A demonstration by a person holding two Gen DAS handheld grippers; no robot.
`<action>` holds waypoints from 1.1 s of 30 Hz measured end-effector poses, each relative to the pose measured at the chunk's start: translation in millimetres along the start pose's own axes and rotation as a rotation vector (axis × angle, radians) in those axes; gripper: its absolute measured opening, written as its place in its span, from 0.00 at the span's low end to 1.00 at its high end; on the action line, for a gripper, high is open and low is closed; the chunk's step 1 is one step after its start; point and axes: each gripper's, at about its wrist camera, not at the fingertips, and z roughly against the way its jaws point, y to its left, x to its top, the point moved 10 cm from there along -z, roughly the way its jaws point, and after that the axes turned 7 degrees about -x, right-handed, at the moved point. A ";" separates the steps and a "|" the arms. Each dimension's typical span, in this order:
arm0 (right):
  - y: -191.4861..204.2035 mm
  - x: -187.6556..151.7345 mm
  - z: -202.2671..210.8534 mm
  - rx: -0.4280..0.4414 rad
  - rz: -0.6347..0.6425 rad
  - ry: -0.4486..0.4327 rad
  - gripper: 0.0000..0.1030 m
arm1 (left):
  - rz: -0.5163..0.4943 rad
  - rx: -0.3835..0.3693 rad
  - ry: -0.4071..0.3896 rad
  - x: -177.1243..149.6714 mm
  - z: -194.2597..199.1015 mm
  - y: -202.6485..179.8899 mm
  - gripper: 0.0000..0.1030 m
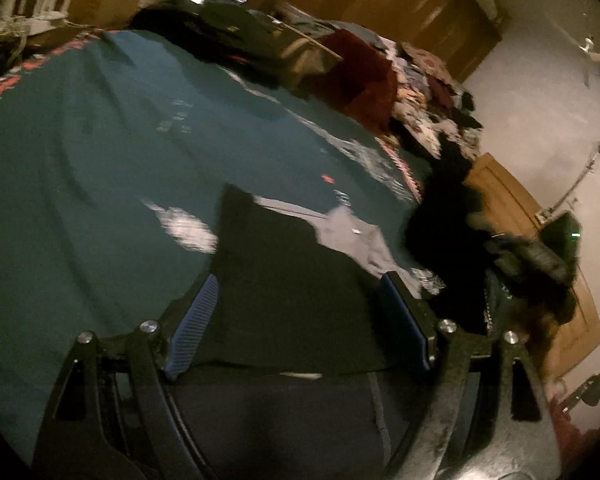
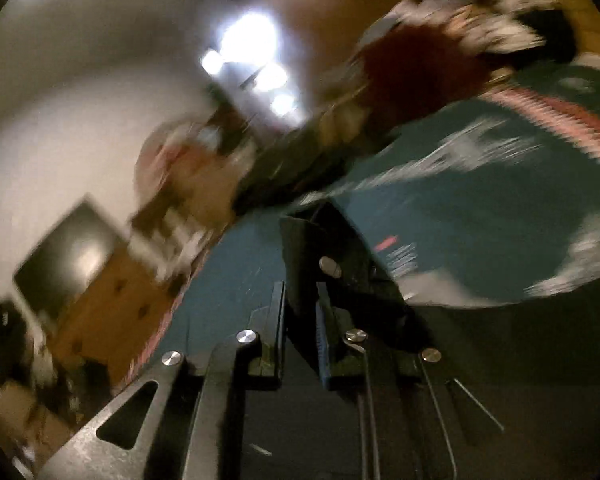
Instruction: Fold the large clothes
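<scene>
From the left wrist we see our left gripper with jaws spread wide over a dark garment lying on the teal bedspread — the pads touch nothing. From the right wrist, blurred, our right gripper is clamped on a fold of that dark garment — lifted above the bedspread.
</scene>
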 end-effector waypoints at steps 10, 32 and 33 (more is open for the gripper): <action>77.9 -160.4 -170.0 0.055 0.202 0.378 0.22 | 0.041 0.006 0.074 -21.1 -24.0 29.8 0.80; -214.4 -152.0 46.8 -0.306 -0.068 0.271 0.39 | 0.100 -0.015 0.128 -34.4 -79.8 6.8 0.81; -216.0 -151.8 48.8 -0.306 -0.064 0.267 0.39 | 0.131 -0.015 0.140 -40.9 -78.4 13.7 0.81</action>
